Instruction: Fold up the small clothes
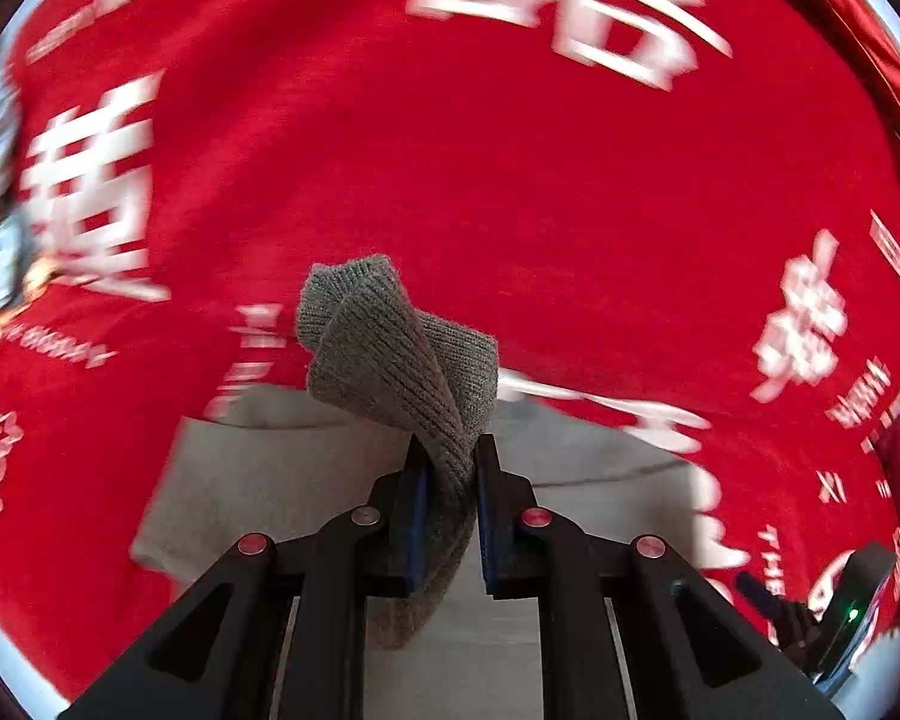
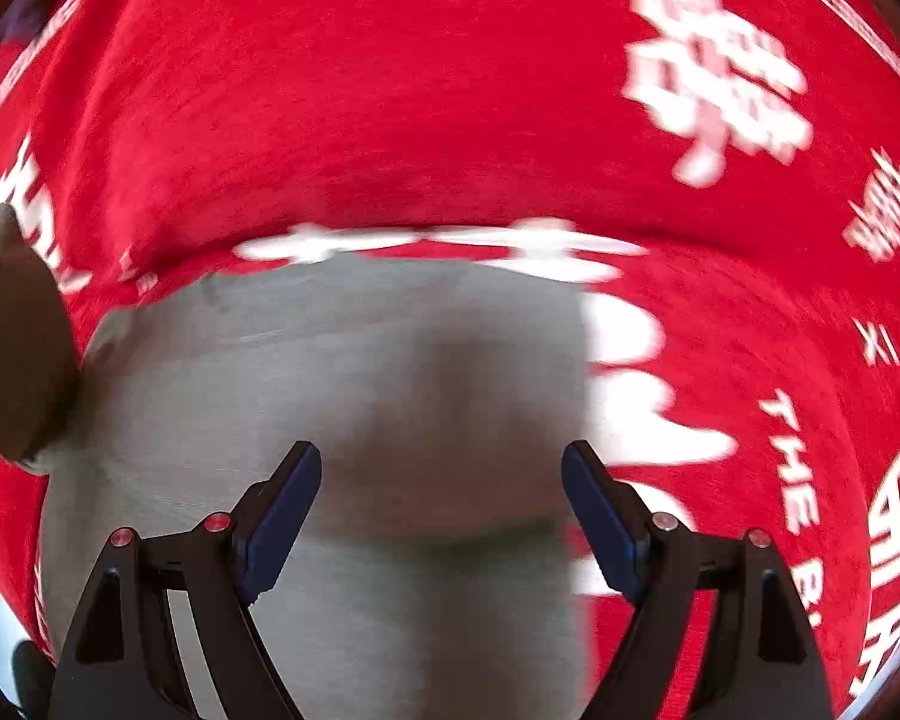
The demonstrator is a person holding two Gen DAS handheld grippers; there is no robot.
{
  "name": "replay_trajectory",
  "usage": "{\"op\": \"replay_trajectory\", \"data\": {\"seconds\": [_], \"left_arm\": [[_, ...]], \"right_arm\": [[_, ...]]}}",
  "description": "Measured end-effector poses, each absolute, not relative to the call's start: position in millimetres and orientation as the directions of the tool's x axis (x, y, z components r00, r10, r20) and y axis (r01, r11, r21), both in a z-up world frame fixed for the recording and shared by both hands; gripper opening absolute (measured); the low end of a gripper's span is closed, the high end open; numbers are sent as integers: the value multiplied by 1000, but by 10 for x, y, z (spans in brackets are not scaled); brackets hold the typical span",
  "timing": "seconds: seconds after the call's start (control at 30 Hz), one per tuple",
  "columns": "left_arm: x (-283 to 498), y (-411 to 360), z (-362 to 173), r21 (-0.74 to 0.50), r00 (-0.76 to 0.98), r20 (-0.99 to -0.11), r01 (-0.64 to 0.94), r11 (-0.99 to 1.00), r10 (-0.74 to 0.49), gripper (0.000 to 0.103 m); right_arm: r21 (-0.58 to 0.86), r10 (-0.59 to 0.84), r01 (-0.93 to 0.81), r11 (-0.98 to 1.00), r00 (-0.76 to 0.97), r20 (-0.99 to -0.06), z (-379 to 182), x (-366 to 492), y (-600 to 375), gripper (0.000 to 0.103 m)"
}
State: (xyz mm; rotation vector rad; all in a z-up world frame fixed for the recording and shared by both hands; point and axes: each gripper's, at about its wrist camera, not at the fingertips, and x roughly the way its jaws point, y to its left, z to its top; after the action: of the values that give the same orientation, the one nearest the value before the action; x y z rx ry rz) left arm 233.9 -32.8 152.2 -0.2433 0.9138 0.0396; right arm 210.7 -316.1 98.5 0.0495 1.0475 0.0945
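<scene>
I count two pieces of clothing: one knitted grey-green sock (image 1: 390, 354), pinched up off the cloth, and one pale grey garment (image 2: 342, 396) lying flat. I count one red cloth (image 1: 450, 180) with white printed characters, spread under everything. I count two grippers: the left gripper (image 1: 450, 480), with two fingers (image 1: 411, 516) closed against the sock, and the right gripper (image 2: 441, 504), with two fingers (image 2: 285, 510) spread apart above the pale garment. Each finger carries one blue pad, so four pads in all. Motion blur hides any finer count of the printed characters.
</scene>
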Motion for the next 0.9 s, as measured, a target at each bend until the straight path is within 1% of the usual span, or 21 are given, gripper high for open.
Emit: {"op": "replay_trajectory", "data": {"seconds": [0.07, 0.13, 0.2, 0.33, 0.43, 0.5, 0.57, 0.6, 0.63, 0.67, 0.77, 0.8, 0.9], "left_arm": [[2452, -708, 1424, -170, 595, -800, -107, 980, -74, 15], [2575, -1118, 1182, -152, 543, -835, -77, 985, -86, 15], [2640, -1364, 949, -131, 505, -858, -51, 990, -88, 15], [2660, -1619, 480, -91, 437, -896, 5, 996, -84, 15], [2643, -1600, 255, -115, 364, -924, 22, 993, -115, 16], [2614, -1511, 279, -137, 342, -930, 15, 990, -134, 29], [2538, -1380, 459, -139, 383, -915, 5, 990, -130, 70], [2509, -1301, 558, -143, 418, -899, -1, 990, -130, 76], [2455, -1196, 692, -158, 459, -878, -9, 987, -136, 88], [2414, -1130, 766, -175, 474, -868, -7, 985, -151, 97], [2285, -808, 1009, -244, 510, -836, -10, 970, -205, 98], [2220, -666, 1057, -238, 528, -827, -20, 971, -192, 98], [2095, -238, 1054, -182, 564, -821, -109, 977, -90, 98]], "right_arm": [[105, 99, -17, 994, 500, -860, 975, 2093, -3417, 84], [126, 104, 12, 992, 499, -860, 940, 2072, -3636, 84], [144, 110, 31, 989, 497, -861, 891, 2058, -3791, 84], [178, 127, 63, 982, 478, -869, 746, 2035, -4005, 84], [201, 149, 60, 978, 473, -868, 692, 1993, -4075, 84], [205, 156, 52, 977, 478, -864, 687, 1962, -4092, 84], [211, 158, 58, 976, 484, -861, 690, 1957, -4100, 84], [219, 162, 60, 974, 490, -856, 704, 1947, -4099, 84], [228, 168, 61, 972, 499, -850, 733, 1930, -4094, 84], [237, 174, 60, 970, 508, -843, 763, 1918, -4077, 84], [242, 184, 44, 969, 524, -832, 847, 1917, -3965, 84], [235, 186, 27, 972, 531, -827, 896, 1905, -3900, 84], [206, 191, -35, 978, 552, -811, 1021, 1873, -3694, 85]]}}
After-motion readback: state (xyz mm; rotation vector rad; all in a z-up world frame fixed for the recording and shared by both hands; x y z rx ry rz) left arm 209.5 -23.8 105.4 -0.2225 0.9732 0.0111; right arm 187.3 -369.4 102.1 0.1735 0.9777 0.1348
